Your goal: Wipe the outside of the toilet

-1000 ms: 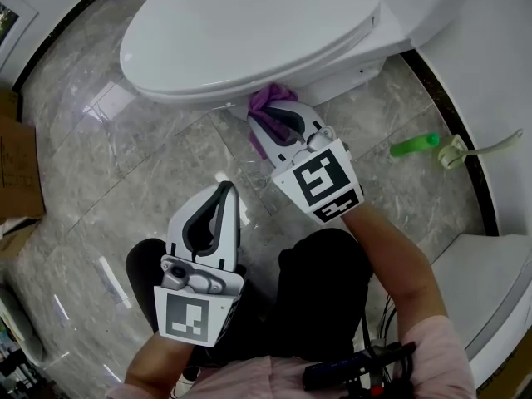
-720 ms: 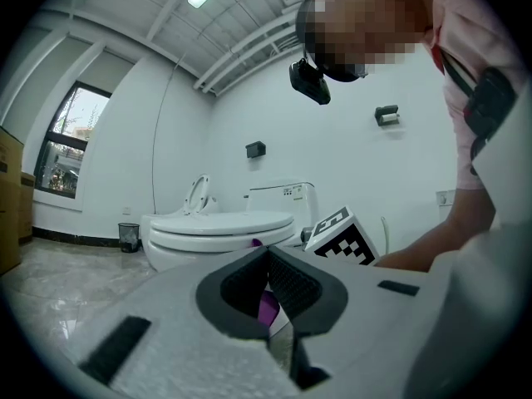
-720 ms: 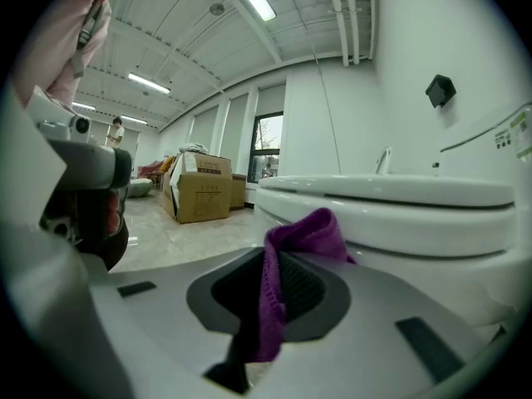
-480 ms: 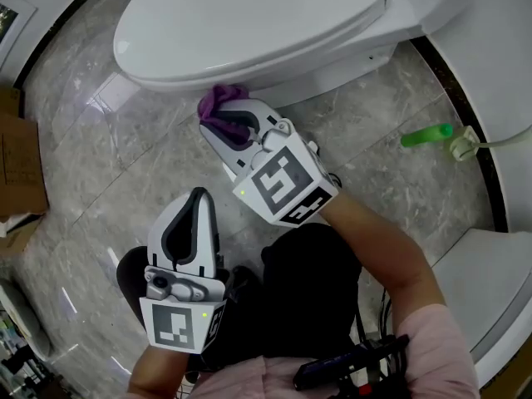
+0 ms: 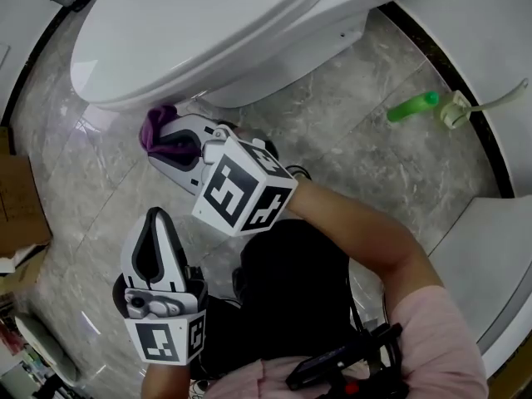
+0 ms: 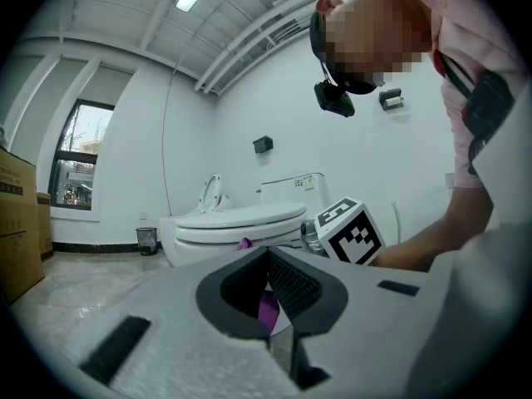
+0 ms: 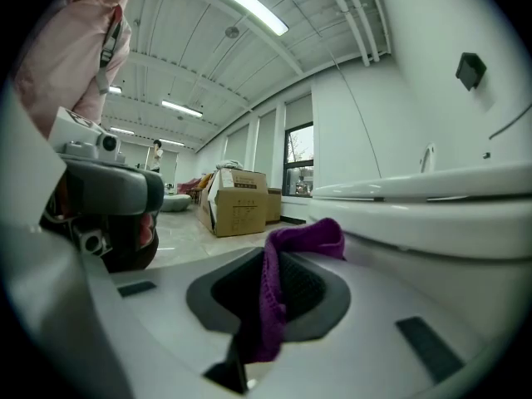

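The white toilet stands at the top of the head view with its lid down. My right gripper is shut on a purple cloth and holds it against the bowl's outer wall, just under the front left rim. In the right gripper view the purple cloth hangs between the jaws of the right gripper, with the toilet bowl close on the right. My left gripper is held low over the floor, away from the toilet, shut with nothing in it. Its own view shows the left gripper with jaws together, the toilet beyond.
A green bottle lies on the marble floor to the right of the toilet, near a white wall base. Cardboard boxes stand to the left. A small bin sits by the far wall. The person's dark-clothed knees are below the grippers.
The right gripper has carried the purple cloth leftward along the bowl's outer wall, from under the middle of the seat to its front left. The left gripper has dropped lower left in view.
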`<action>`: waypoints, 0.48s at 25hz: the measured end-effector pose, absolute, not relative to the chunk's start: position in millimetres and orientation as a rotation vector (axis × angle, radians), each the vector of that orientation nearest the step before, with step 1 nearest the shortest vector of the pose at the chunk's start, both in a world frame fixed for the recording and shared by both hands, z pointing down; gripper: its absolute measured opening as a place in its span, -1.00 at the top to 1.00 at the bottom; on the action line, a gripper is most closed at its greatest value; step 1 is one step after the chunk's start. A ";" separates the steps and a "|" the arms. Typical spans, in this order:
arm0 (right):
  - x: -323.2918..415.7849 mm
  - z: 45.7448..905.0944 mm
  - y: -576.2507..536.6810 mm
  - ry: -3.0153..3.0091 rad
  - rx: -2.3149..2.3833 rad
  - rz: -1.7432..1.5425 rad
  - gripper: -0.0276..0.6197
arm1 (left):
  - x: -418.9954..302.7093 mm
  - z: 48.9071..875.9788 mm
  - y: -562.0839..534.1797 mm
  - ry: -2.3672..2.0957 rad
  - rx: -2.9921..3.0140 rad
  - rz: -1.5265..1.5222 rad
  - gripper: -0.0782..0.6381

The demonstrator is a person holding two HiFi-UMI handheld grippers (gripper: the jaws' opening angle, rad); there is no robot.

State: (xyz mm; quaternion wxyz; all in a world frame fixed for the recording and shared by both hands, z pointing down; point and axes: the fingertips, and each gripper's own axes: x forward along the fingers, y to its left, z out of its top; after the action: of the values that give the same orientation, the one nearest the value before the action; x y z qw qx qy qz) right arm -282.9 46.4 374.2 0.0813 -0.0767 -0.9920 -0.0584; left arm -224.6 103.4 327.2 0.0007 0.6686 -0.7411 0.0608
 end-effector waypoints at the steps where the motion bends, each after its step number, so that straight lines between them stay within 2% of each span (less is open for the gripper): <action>1: -280.8 374.7 46.2 -2.964 -0.231 -0.172 0.74 | -224.0 326.8 102.2 -2.323 2.105 0.195 0.76; 12: -222.6 401.7 15.7 -2.918 -0.137 -0.176 0.73 | -187.3 331.6 66.9 -2.234 2.206 0.187 0.76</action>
State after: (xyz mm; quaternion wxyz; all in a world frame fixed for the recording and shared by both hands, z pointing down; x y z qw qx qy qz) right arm -222.6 15.7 401.7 0.1074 -0.0466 -0.9913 -0.0598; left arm -187.3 66.9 331.6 -0.0018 0.7014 -0.7103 0.0593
